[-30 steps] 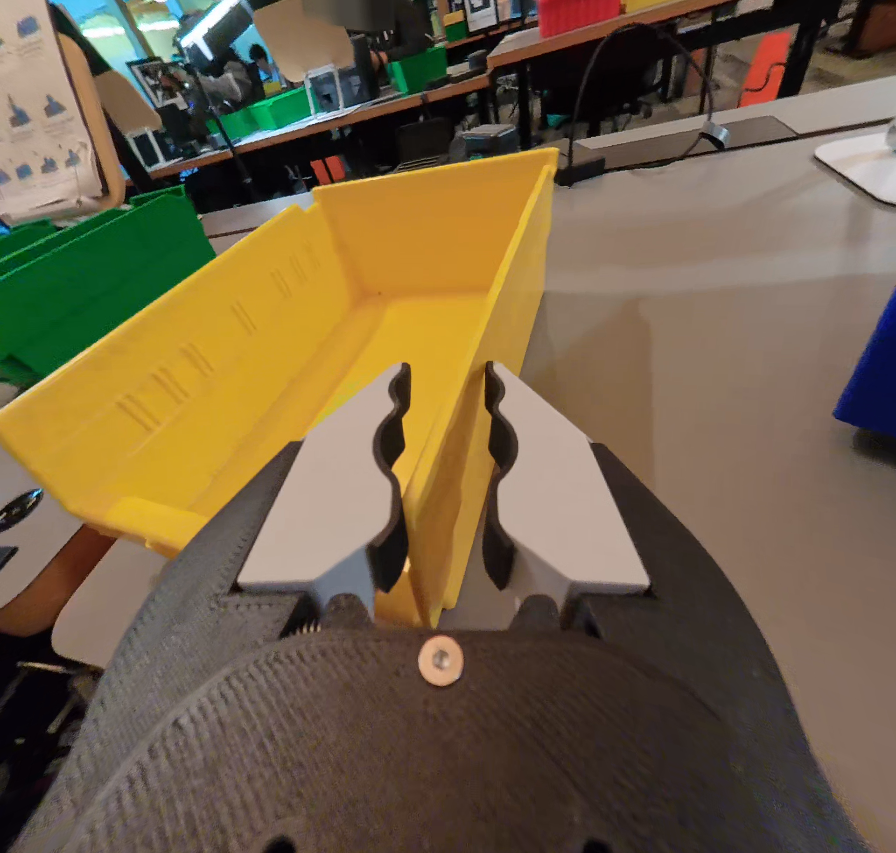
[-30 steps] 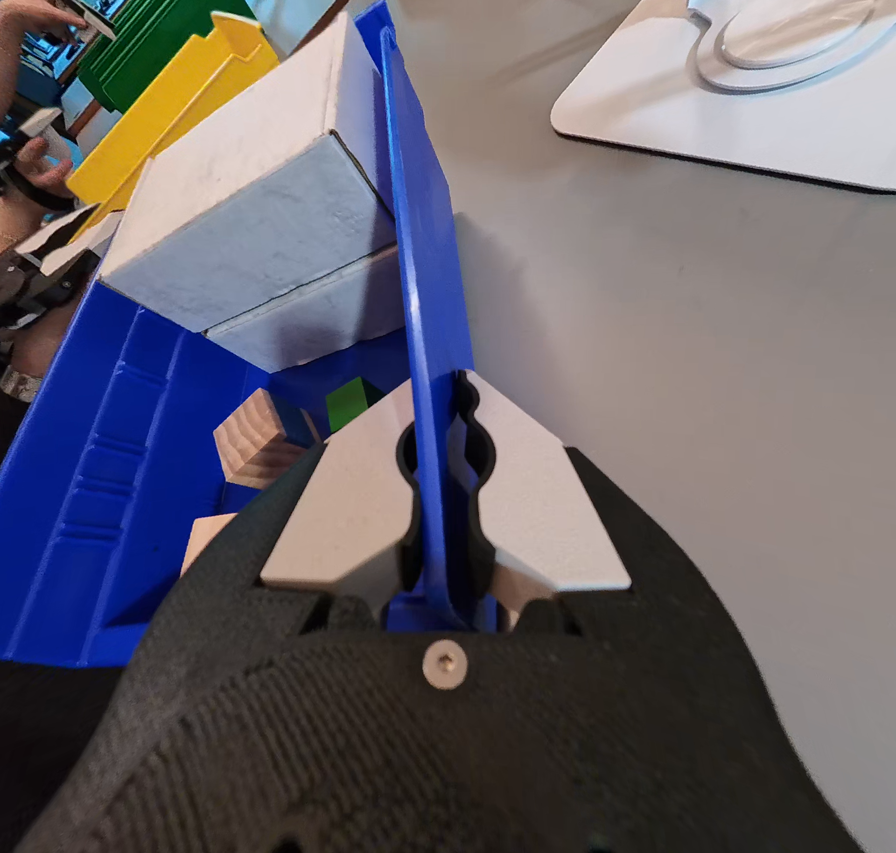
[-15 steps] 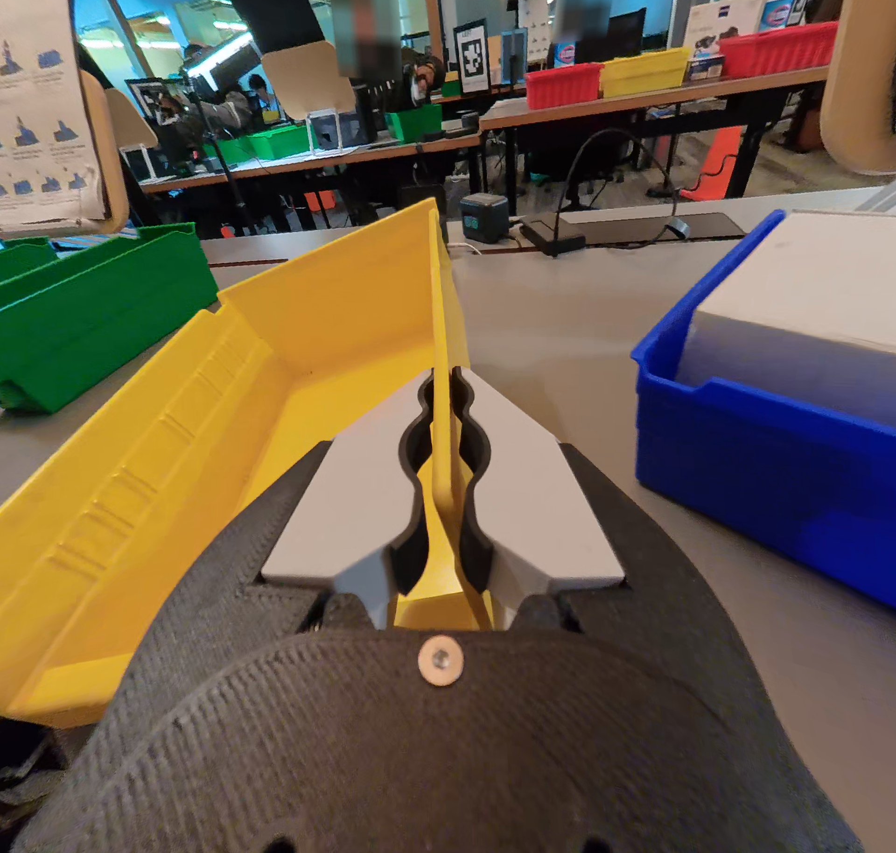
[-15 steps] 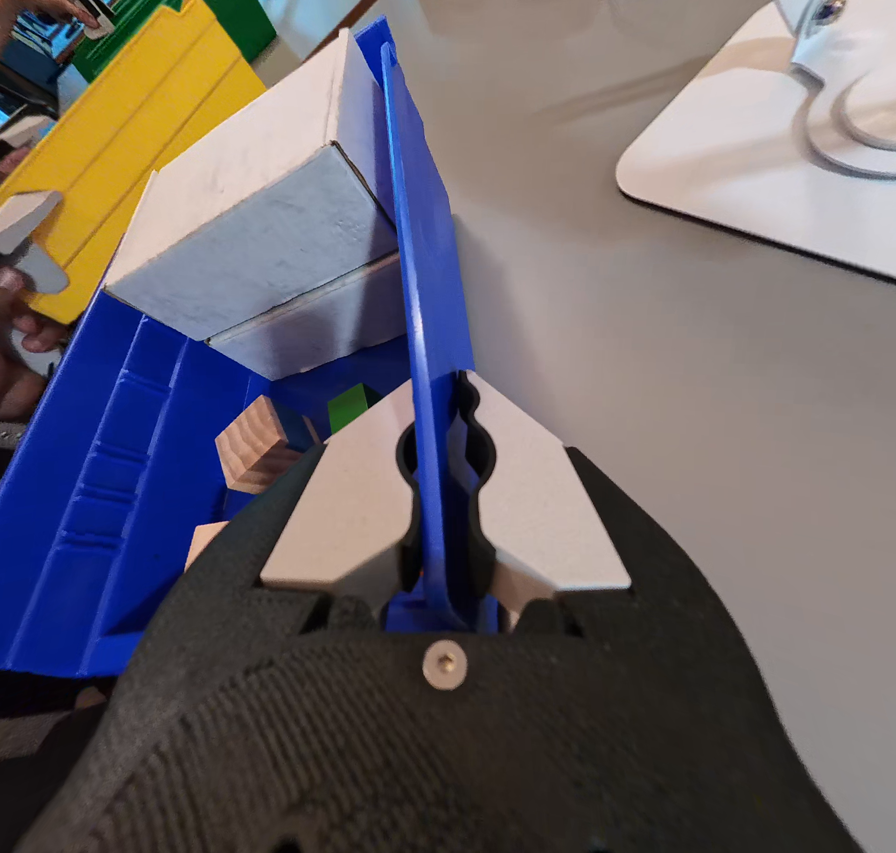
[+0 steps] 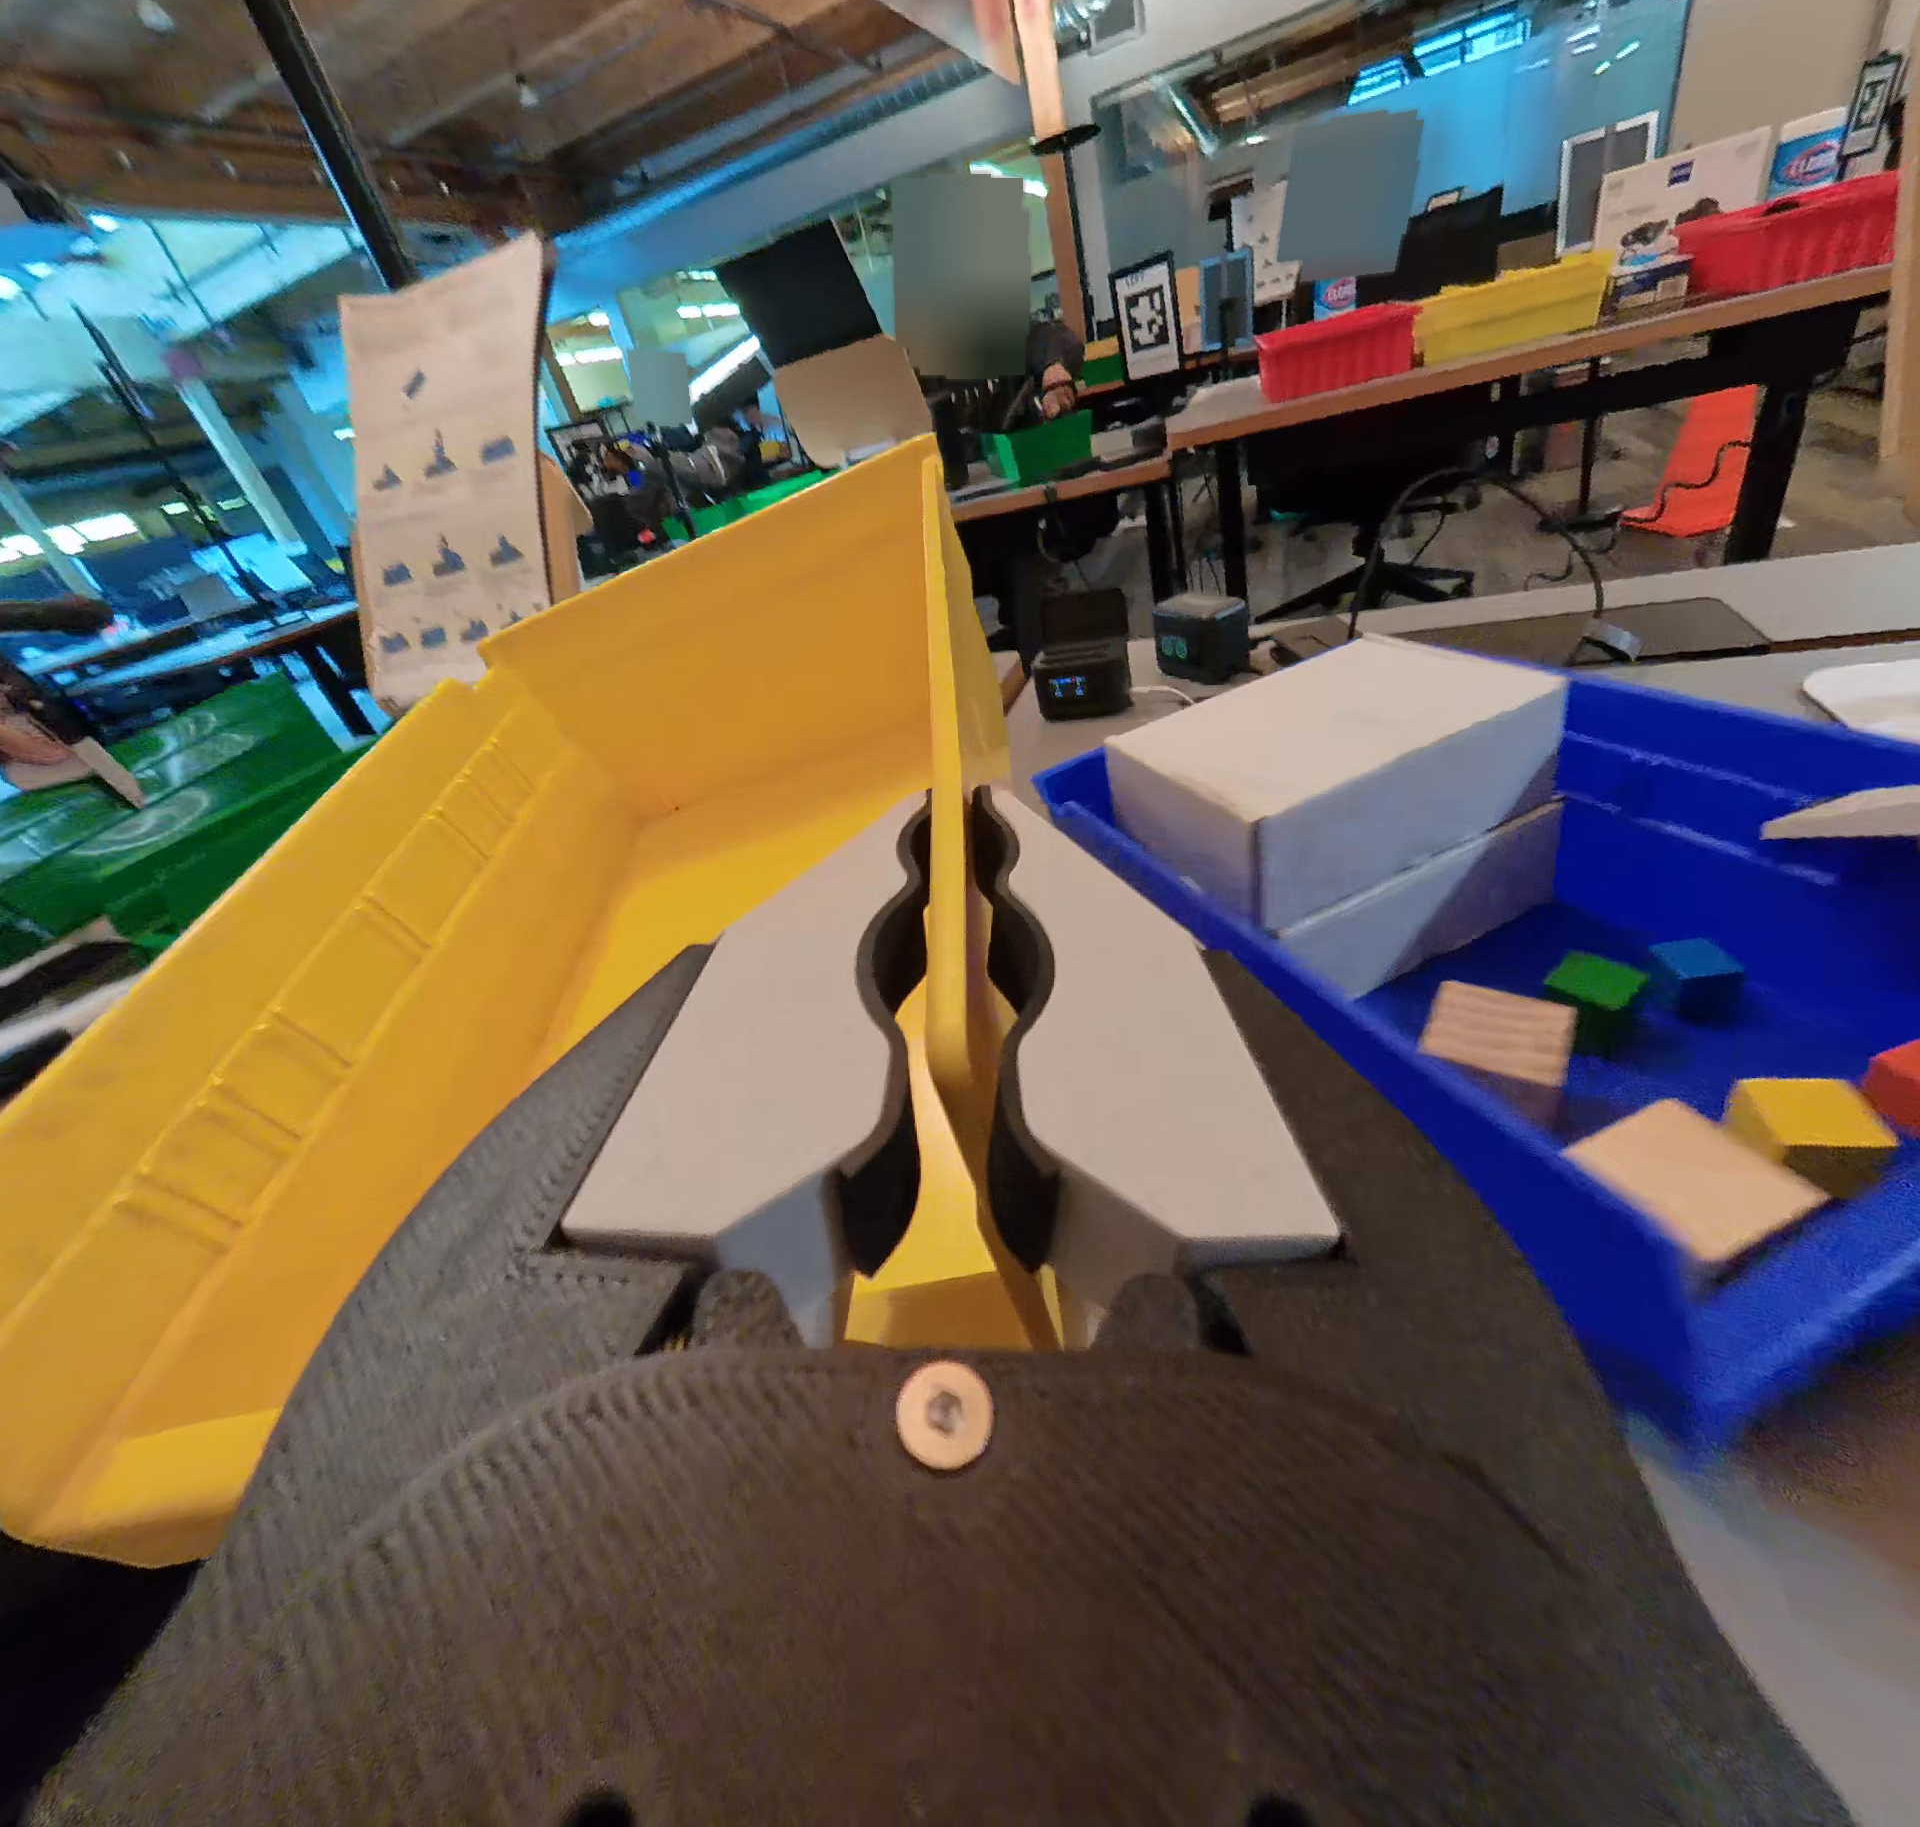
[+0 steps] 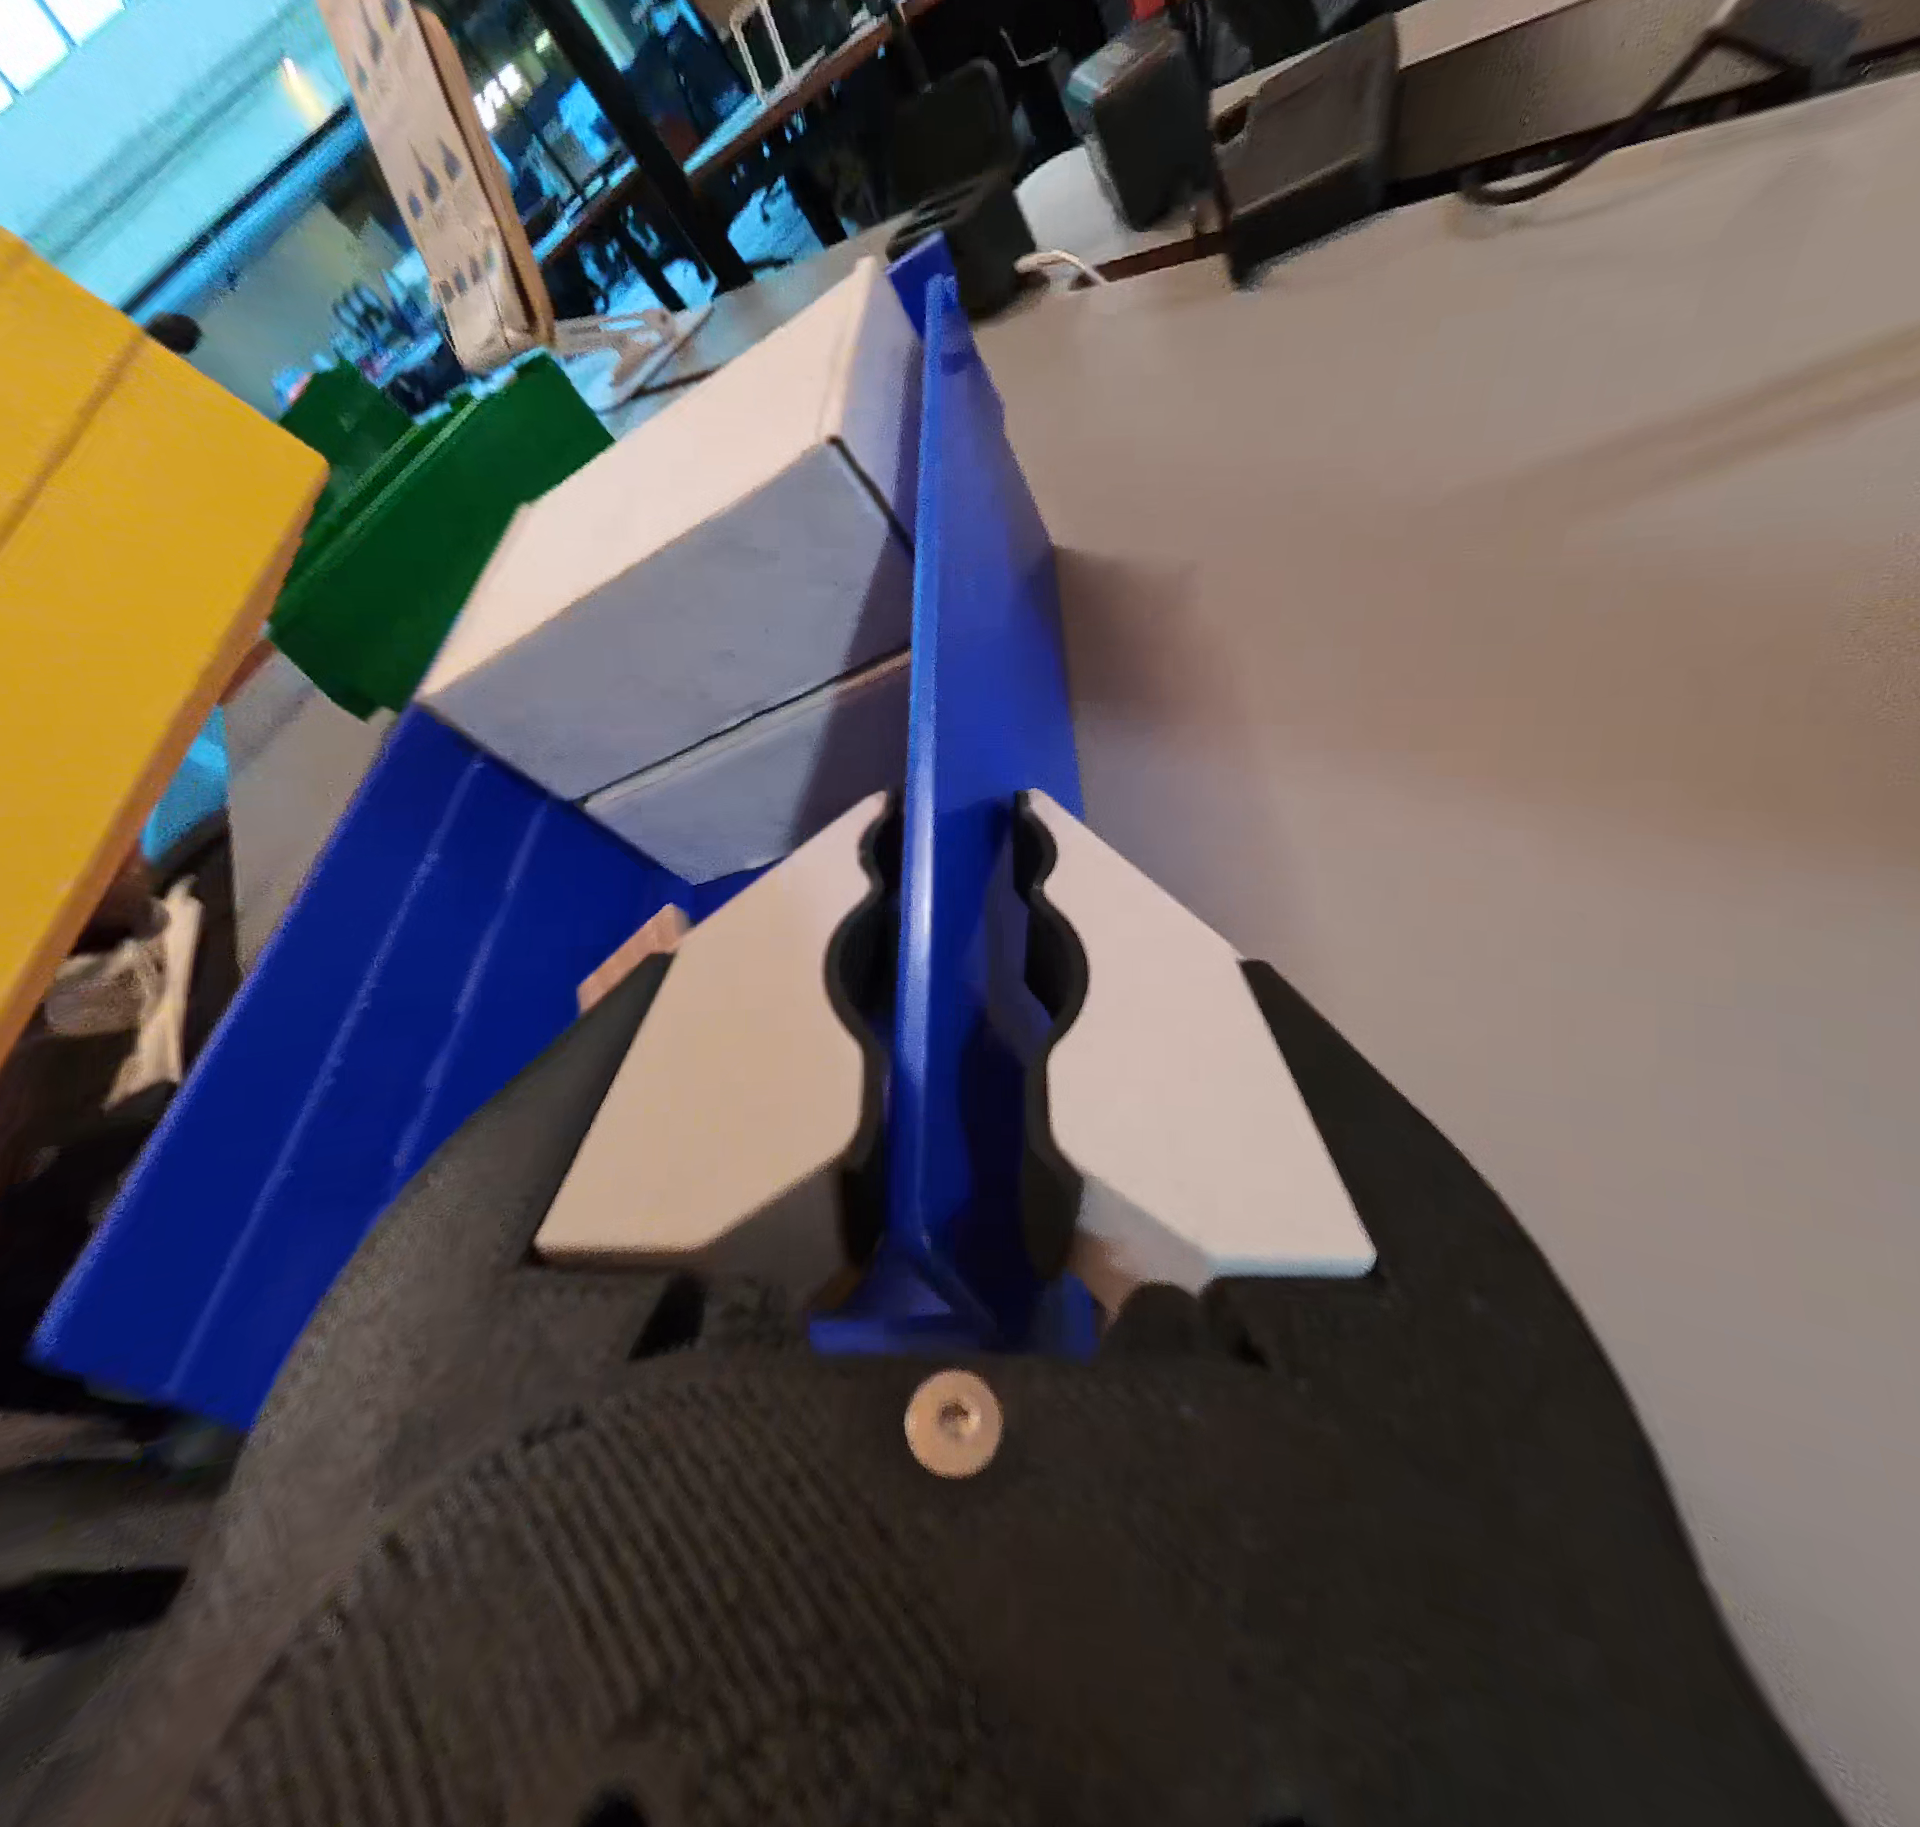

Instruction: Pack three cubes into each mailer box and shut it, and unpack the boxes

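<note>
Cardboard, light and easily dented: two shut white mailer boxes [image 5: 1340, 790] stacked at the far end of the blue bin [image 5: 1662, 1289], cubes [image 5: 1590, 988] loose nearer. Right claw [image 6: 951, 1008] pinches the blue bin's wall; left claw [image 5: 956, 998] pinches the yellow bin [image 5: 343, 1050] beside it. Boxes want gripping by their stiff edges.

stacked mailer boxes [image 5: 1340, 790] crowd the blue bin's [image 5: 1621, 1247] far end.

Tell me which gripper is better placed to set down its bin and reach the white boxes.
Probably the right gripper: it grips the wall of the blue bin beside the white boxes. The left gripper holds the yellow bin.
</note>
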{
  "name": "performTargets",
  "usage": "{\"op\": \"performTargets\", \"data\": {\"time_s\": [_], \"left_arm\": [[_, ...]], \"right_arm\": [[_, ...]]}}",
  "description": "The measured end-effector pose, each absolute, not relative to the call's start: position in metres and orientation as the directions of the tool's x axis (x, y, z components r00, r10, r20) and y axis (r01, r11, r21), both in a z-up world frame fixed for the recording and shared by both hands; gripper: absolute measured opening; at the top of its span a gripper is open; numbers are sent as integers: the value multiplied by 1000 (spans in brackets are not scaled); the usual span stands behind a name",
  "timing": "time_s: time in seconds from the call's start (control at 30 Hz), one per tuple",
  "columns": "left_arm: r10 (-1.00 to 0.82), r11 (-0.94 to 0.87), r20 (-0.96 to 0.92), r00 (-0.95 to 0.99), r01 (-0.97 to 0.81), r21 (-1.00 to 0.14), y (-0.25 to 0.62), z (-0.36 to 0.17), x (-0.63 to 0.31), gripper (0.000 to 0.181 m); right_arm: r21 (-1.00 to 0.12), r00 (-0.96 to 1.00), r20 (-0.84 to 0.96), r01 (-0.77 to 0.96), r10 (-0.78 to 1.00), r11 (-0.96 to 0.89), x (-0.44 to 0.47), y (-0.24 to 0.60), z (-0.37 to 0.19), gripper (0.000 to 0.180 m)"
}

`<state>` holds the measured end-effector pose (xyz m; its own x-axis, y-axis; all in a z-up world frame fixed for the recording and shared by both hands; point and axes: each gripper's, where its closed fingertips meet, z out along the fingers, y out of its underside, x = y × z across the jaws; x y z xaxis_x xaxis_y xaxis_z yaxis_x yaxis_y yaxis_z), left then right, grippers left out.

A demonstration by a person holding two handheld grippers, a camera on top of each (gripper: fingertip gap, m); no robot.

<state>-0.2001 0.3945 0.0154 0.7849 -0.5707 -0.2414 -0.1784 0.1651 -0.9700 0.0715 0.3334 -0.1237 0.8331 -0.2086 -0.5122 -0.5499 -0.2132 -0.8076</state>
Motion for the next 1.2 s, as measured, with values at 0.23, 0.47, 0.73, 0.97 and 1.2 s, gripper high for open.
{"op": "performTargets", "data": {"time_s": [0.23,0.47,0.73,0.97,1.2], "left_arm": [[-600,226,-256,758,-146,-963,371,42,-192,1],[-660,242,-251,708,-115,-963,346,53,-178,1],[-757,296,-298,582,-100,-950,278,67,-148,0],[-891,243,-249,380,-63,-968,177,56,-117,0],[-988,37,-45,146,-54,-998,77,27,-86,0]], "right_arm": [[-785,818,-561,-574,-126,-231,-33,380,-114,46],[-870,891,-446,-410,84,-274,-76,372,-89,57],[-946,963,-174,-106,206,-306,-34,244,-81,68],[-950,990,136,140,34,-281,46,122,-76,67],[-975,979,12,-34,-203,-220,113,24,-78,66]]}}
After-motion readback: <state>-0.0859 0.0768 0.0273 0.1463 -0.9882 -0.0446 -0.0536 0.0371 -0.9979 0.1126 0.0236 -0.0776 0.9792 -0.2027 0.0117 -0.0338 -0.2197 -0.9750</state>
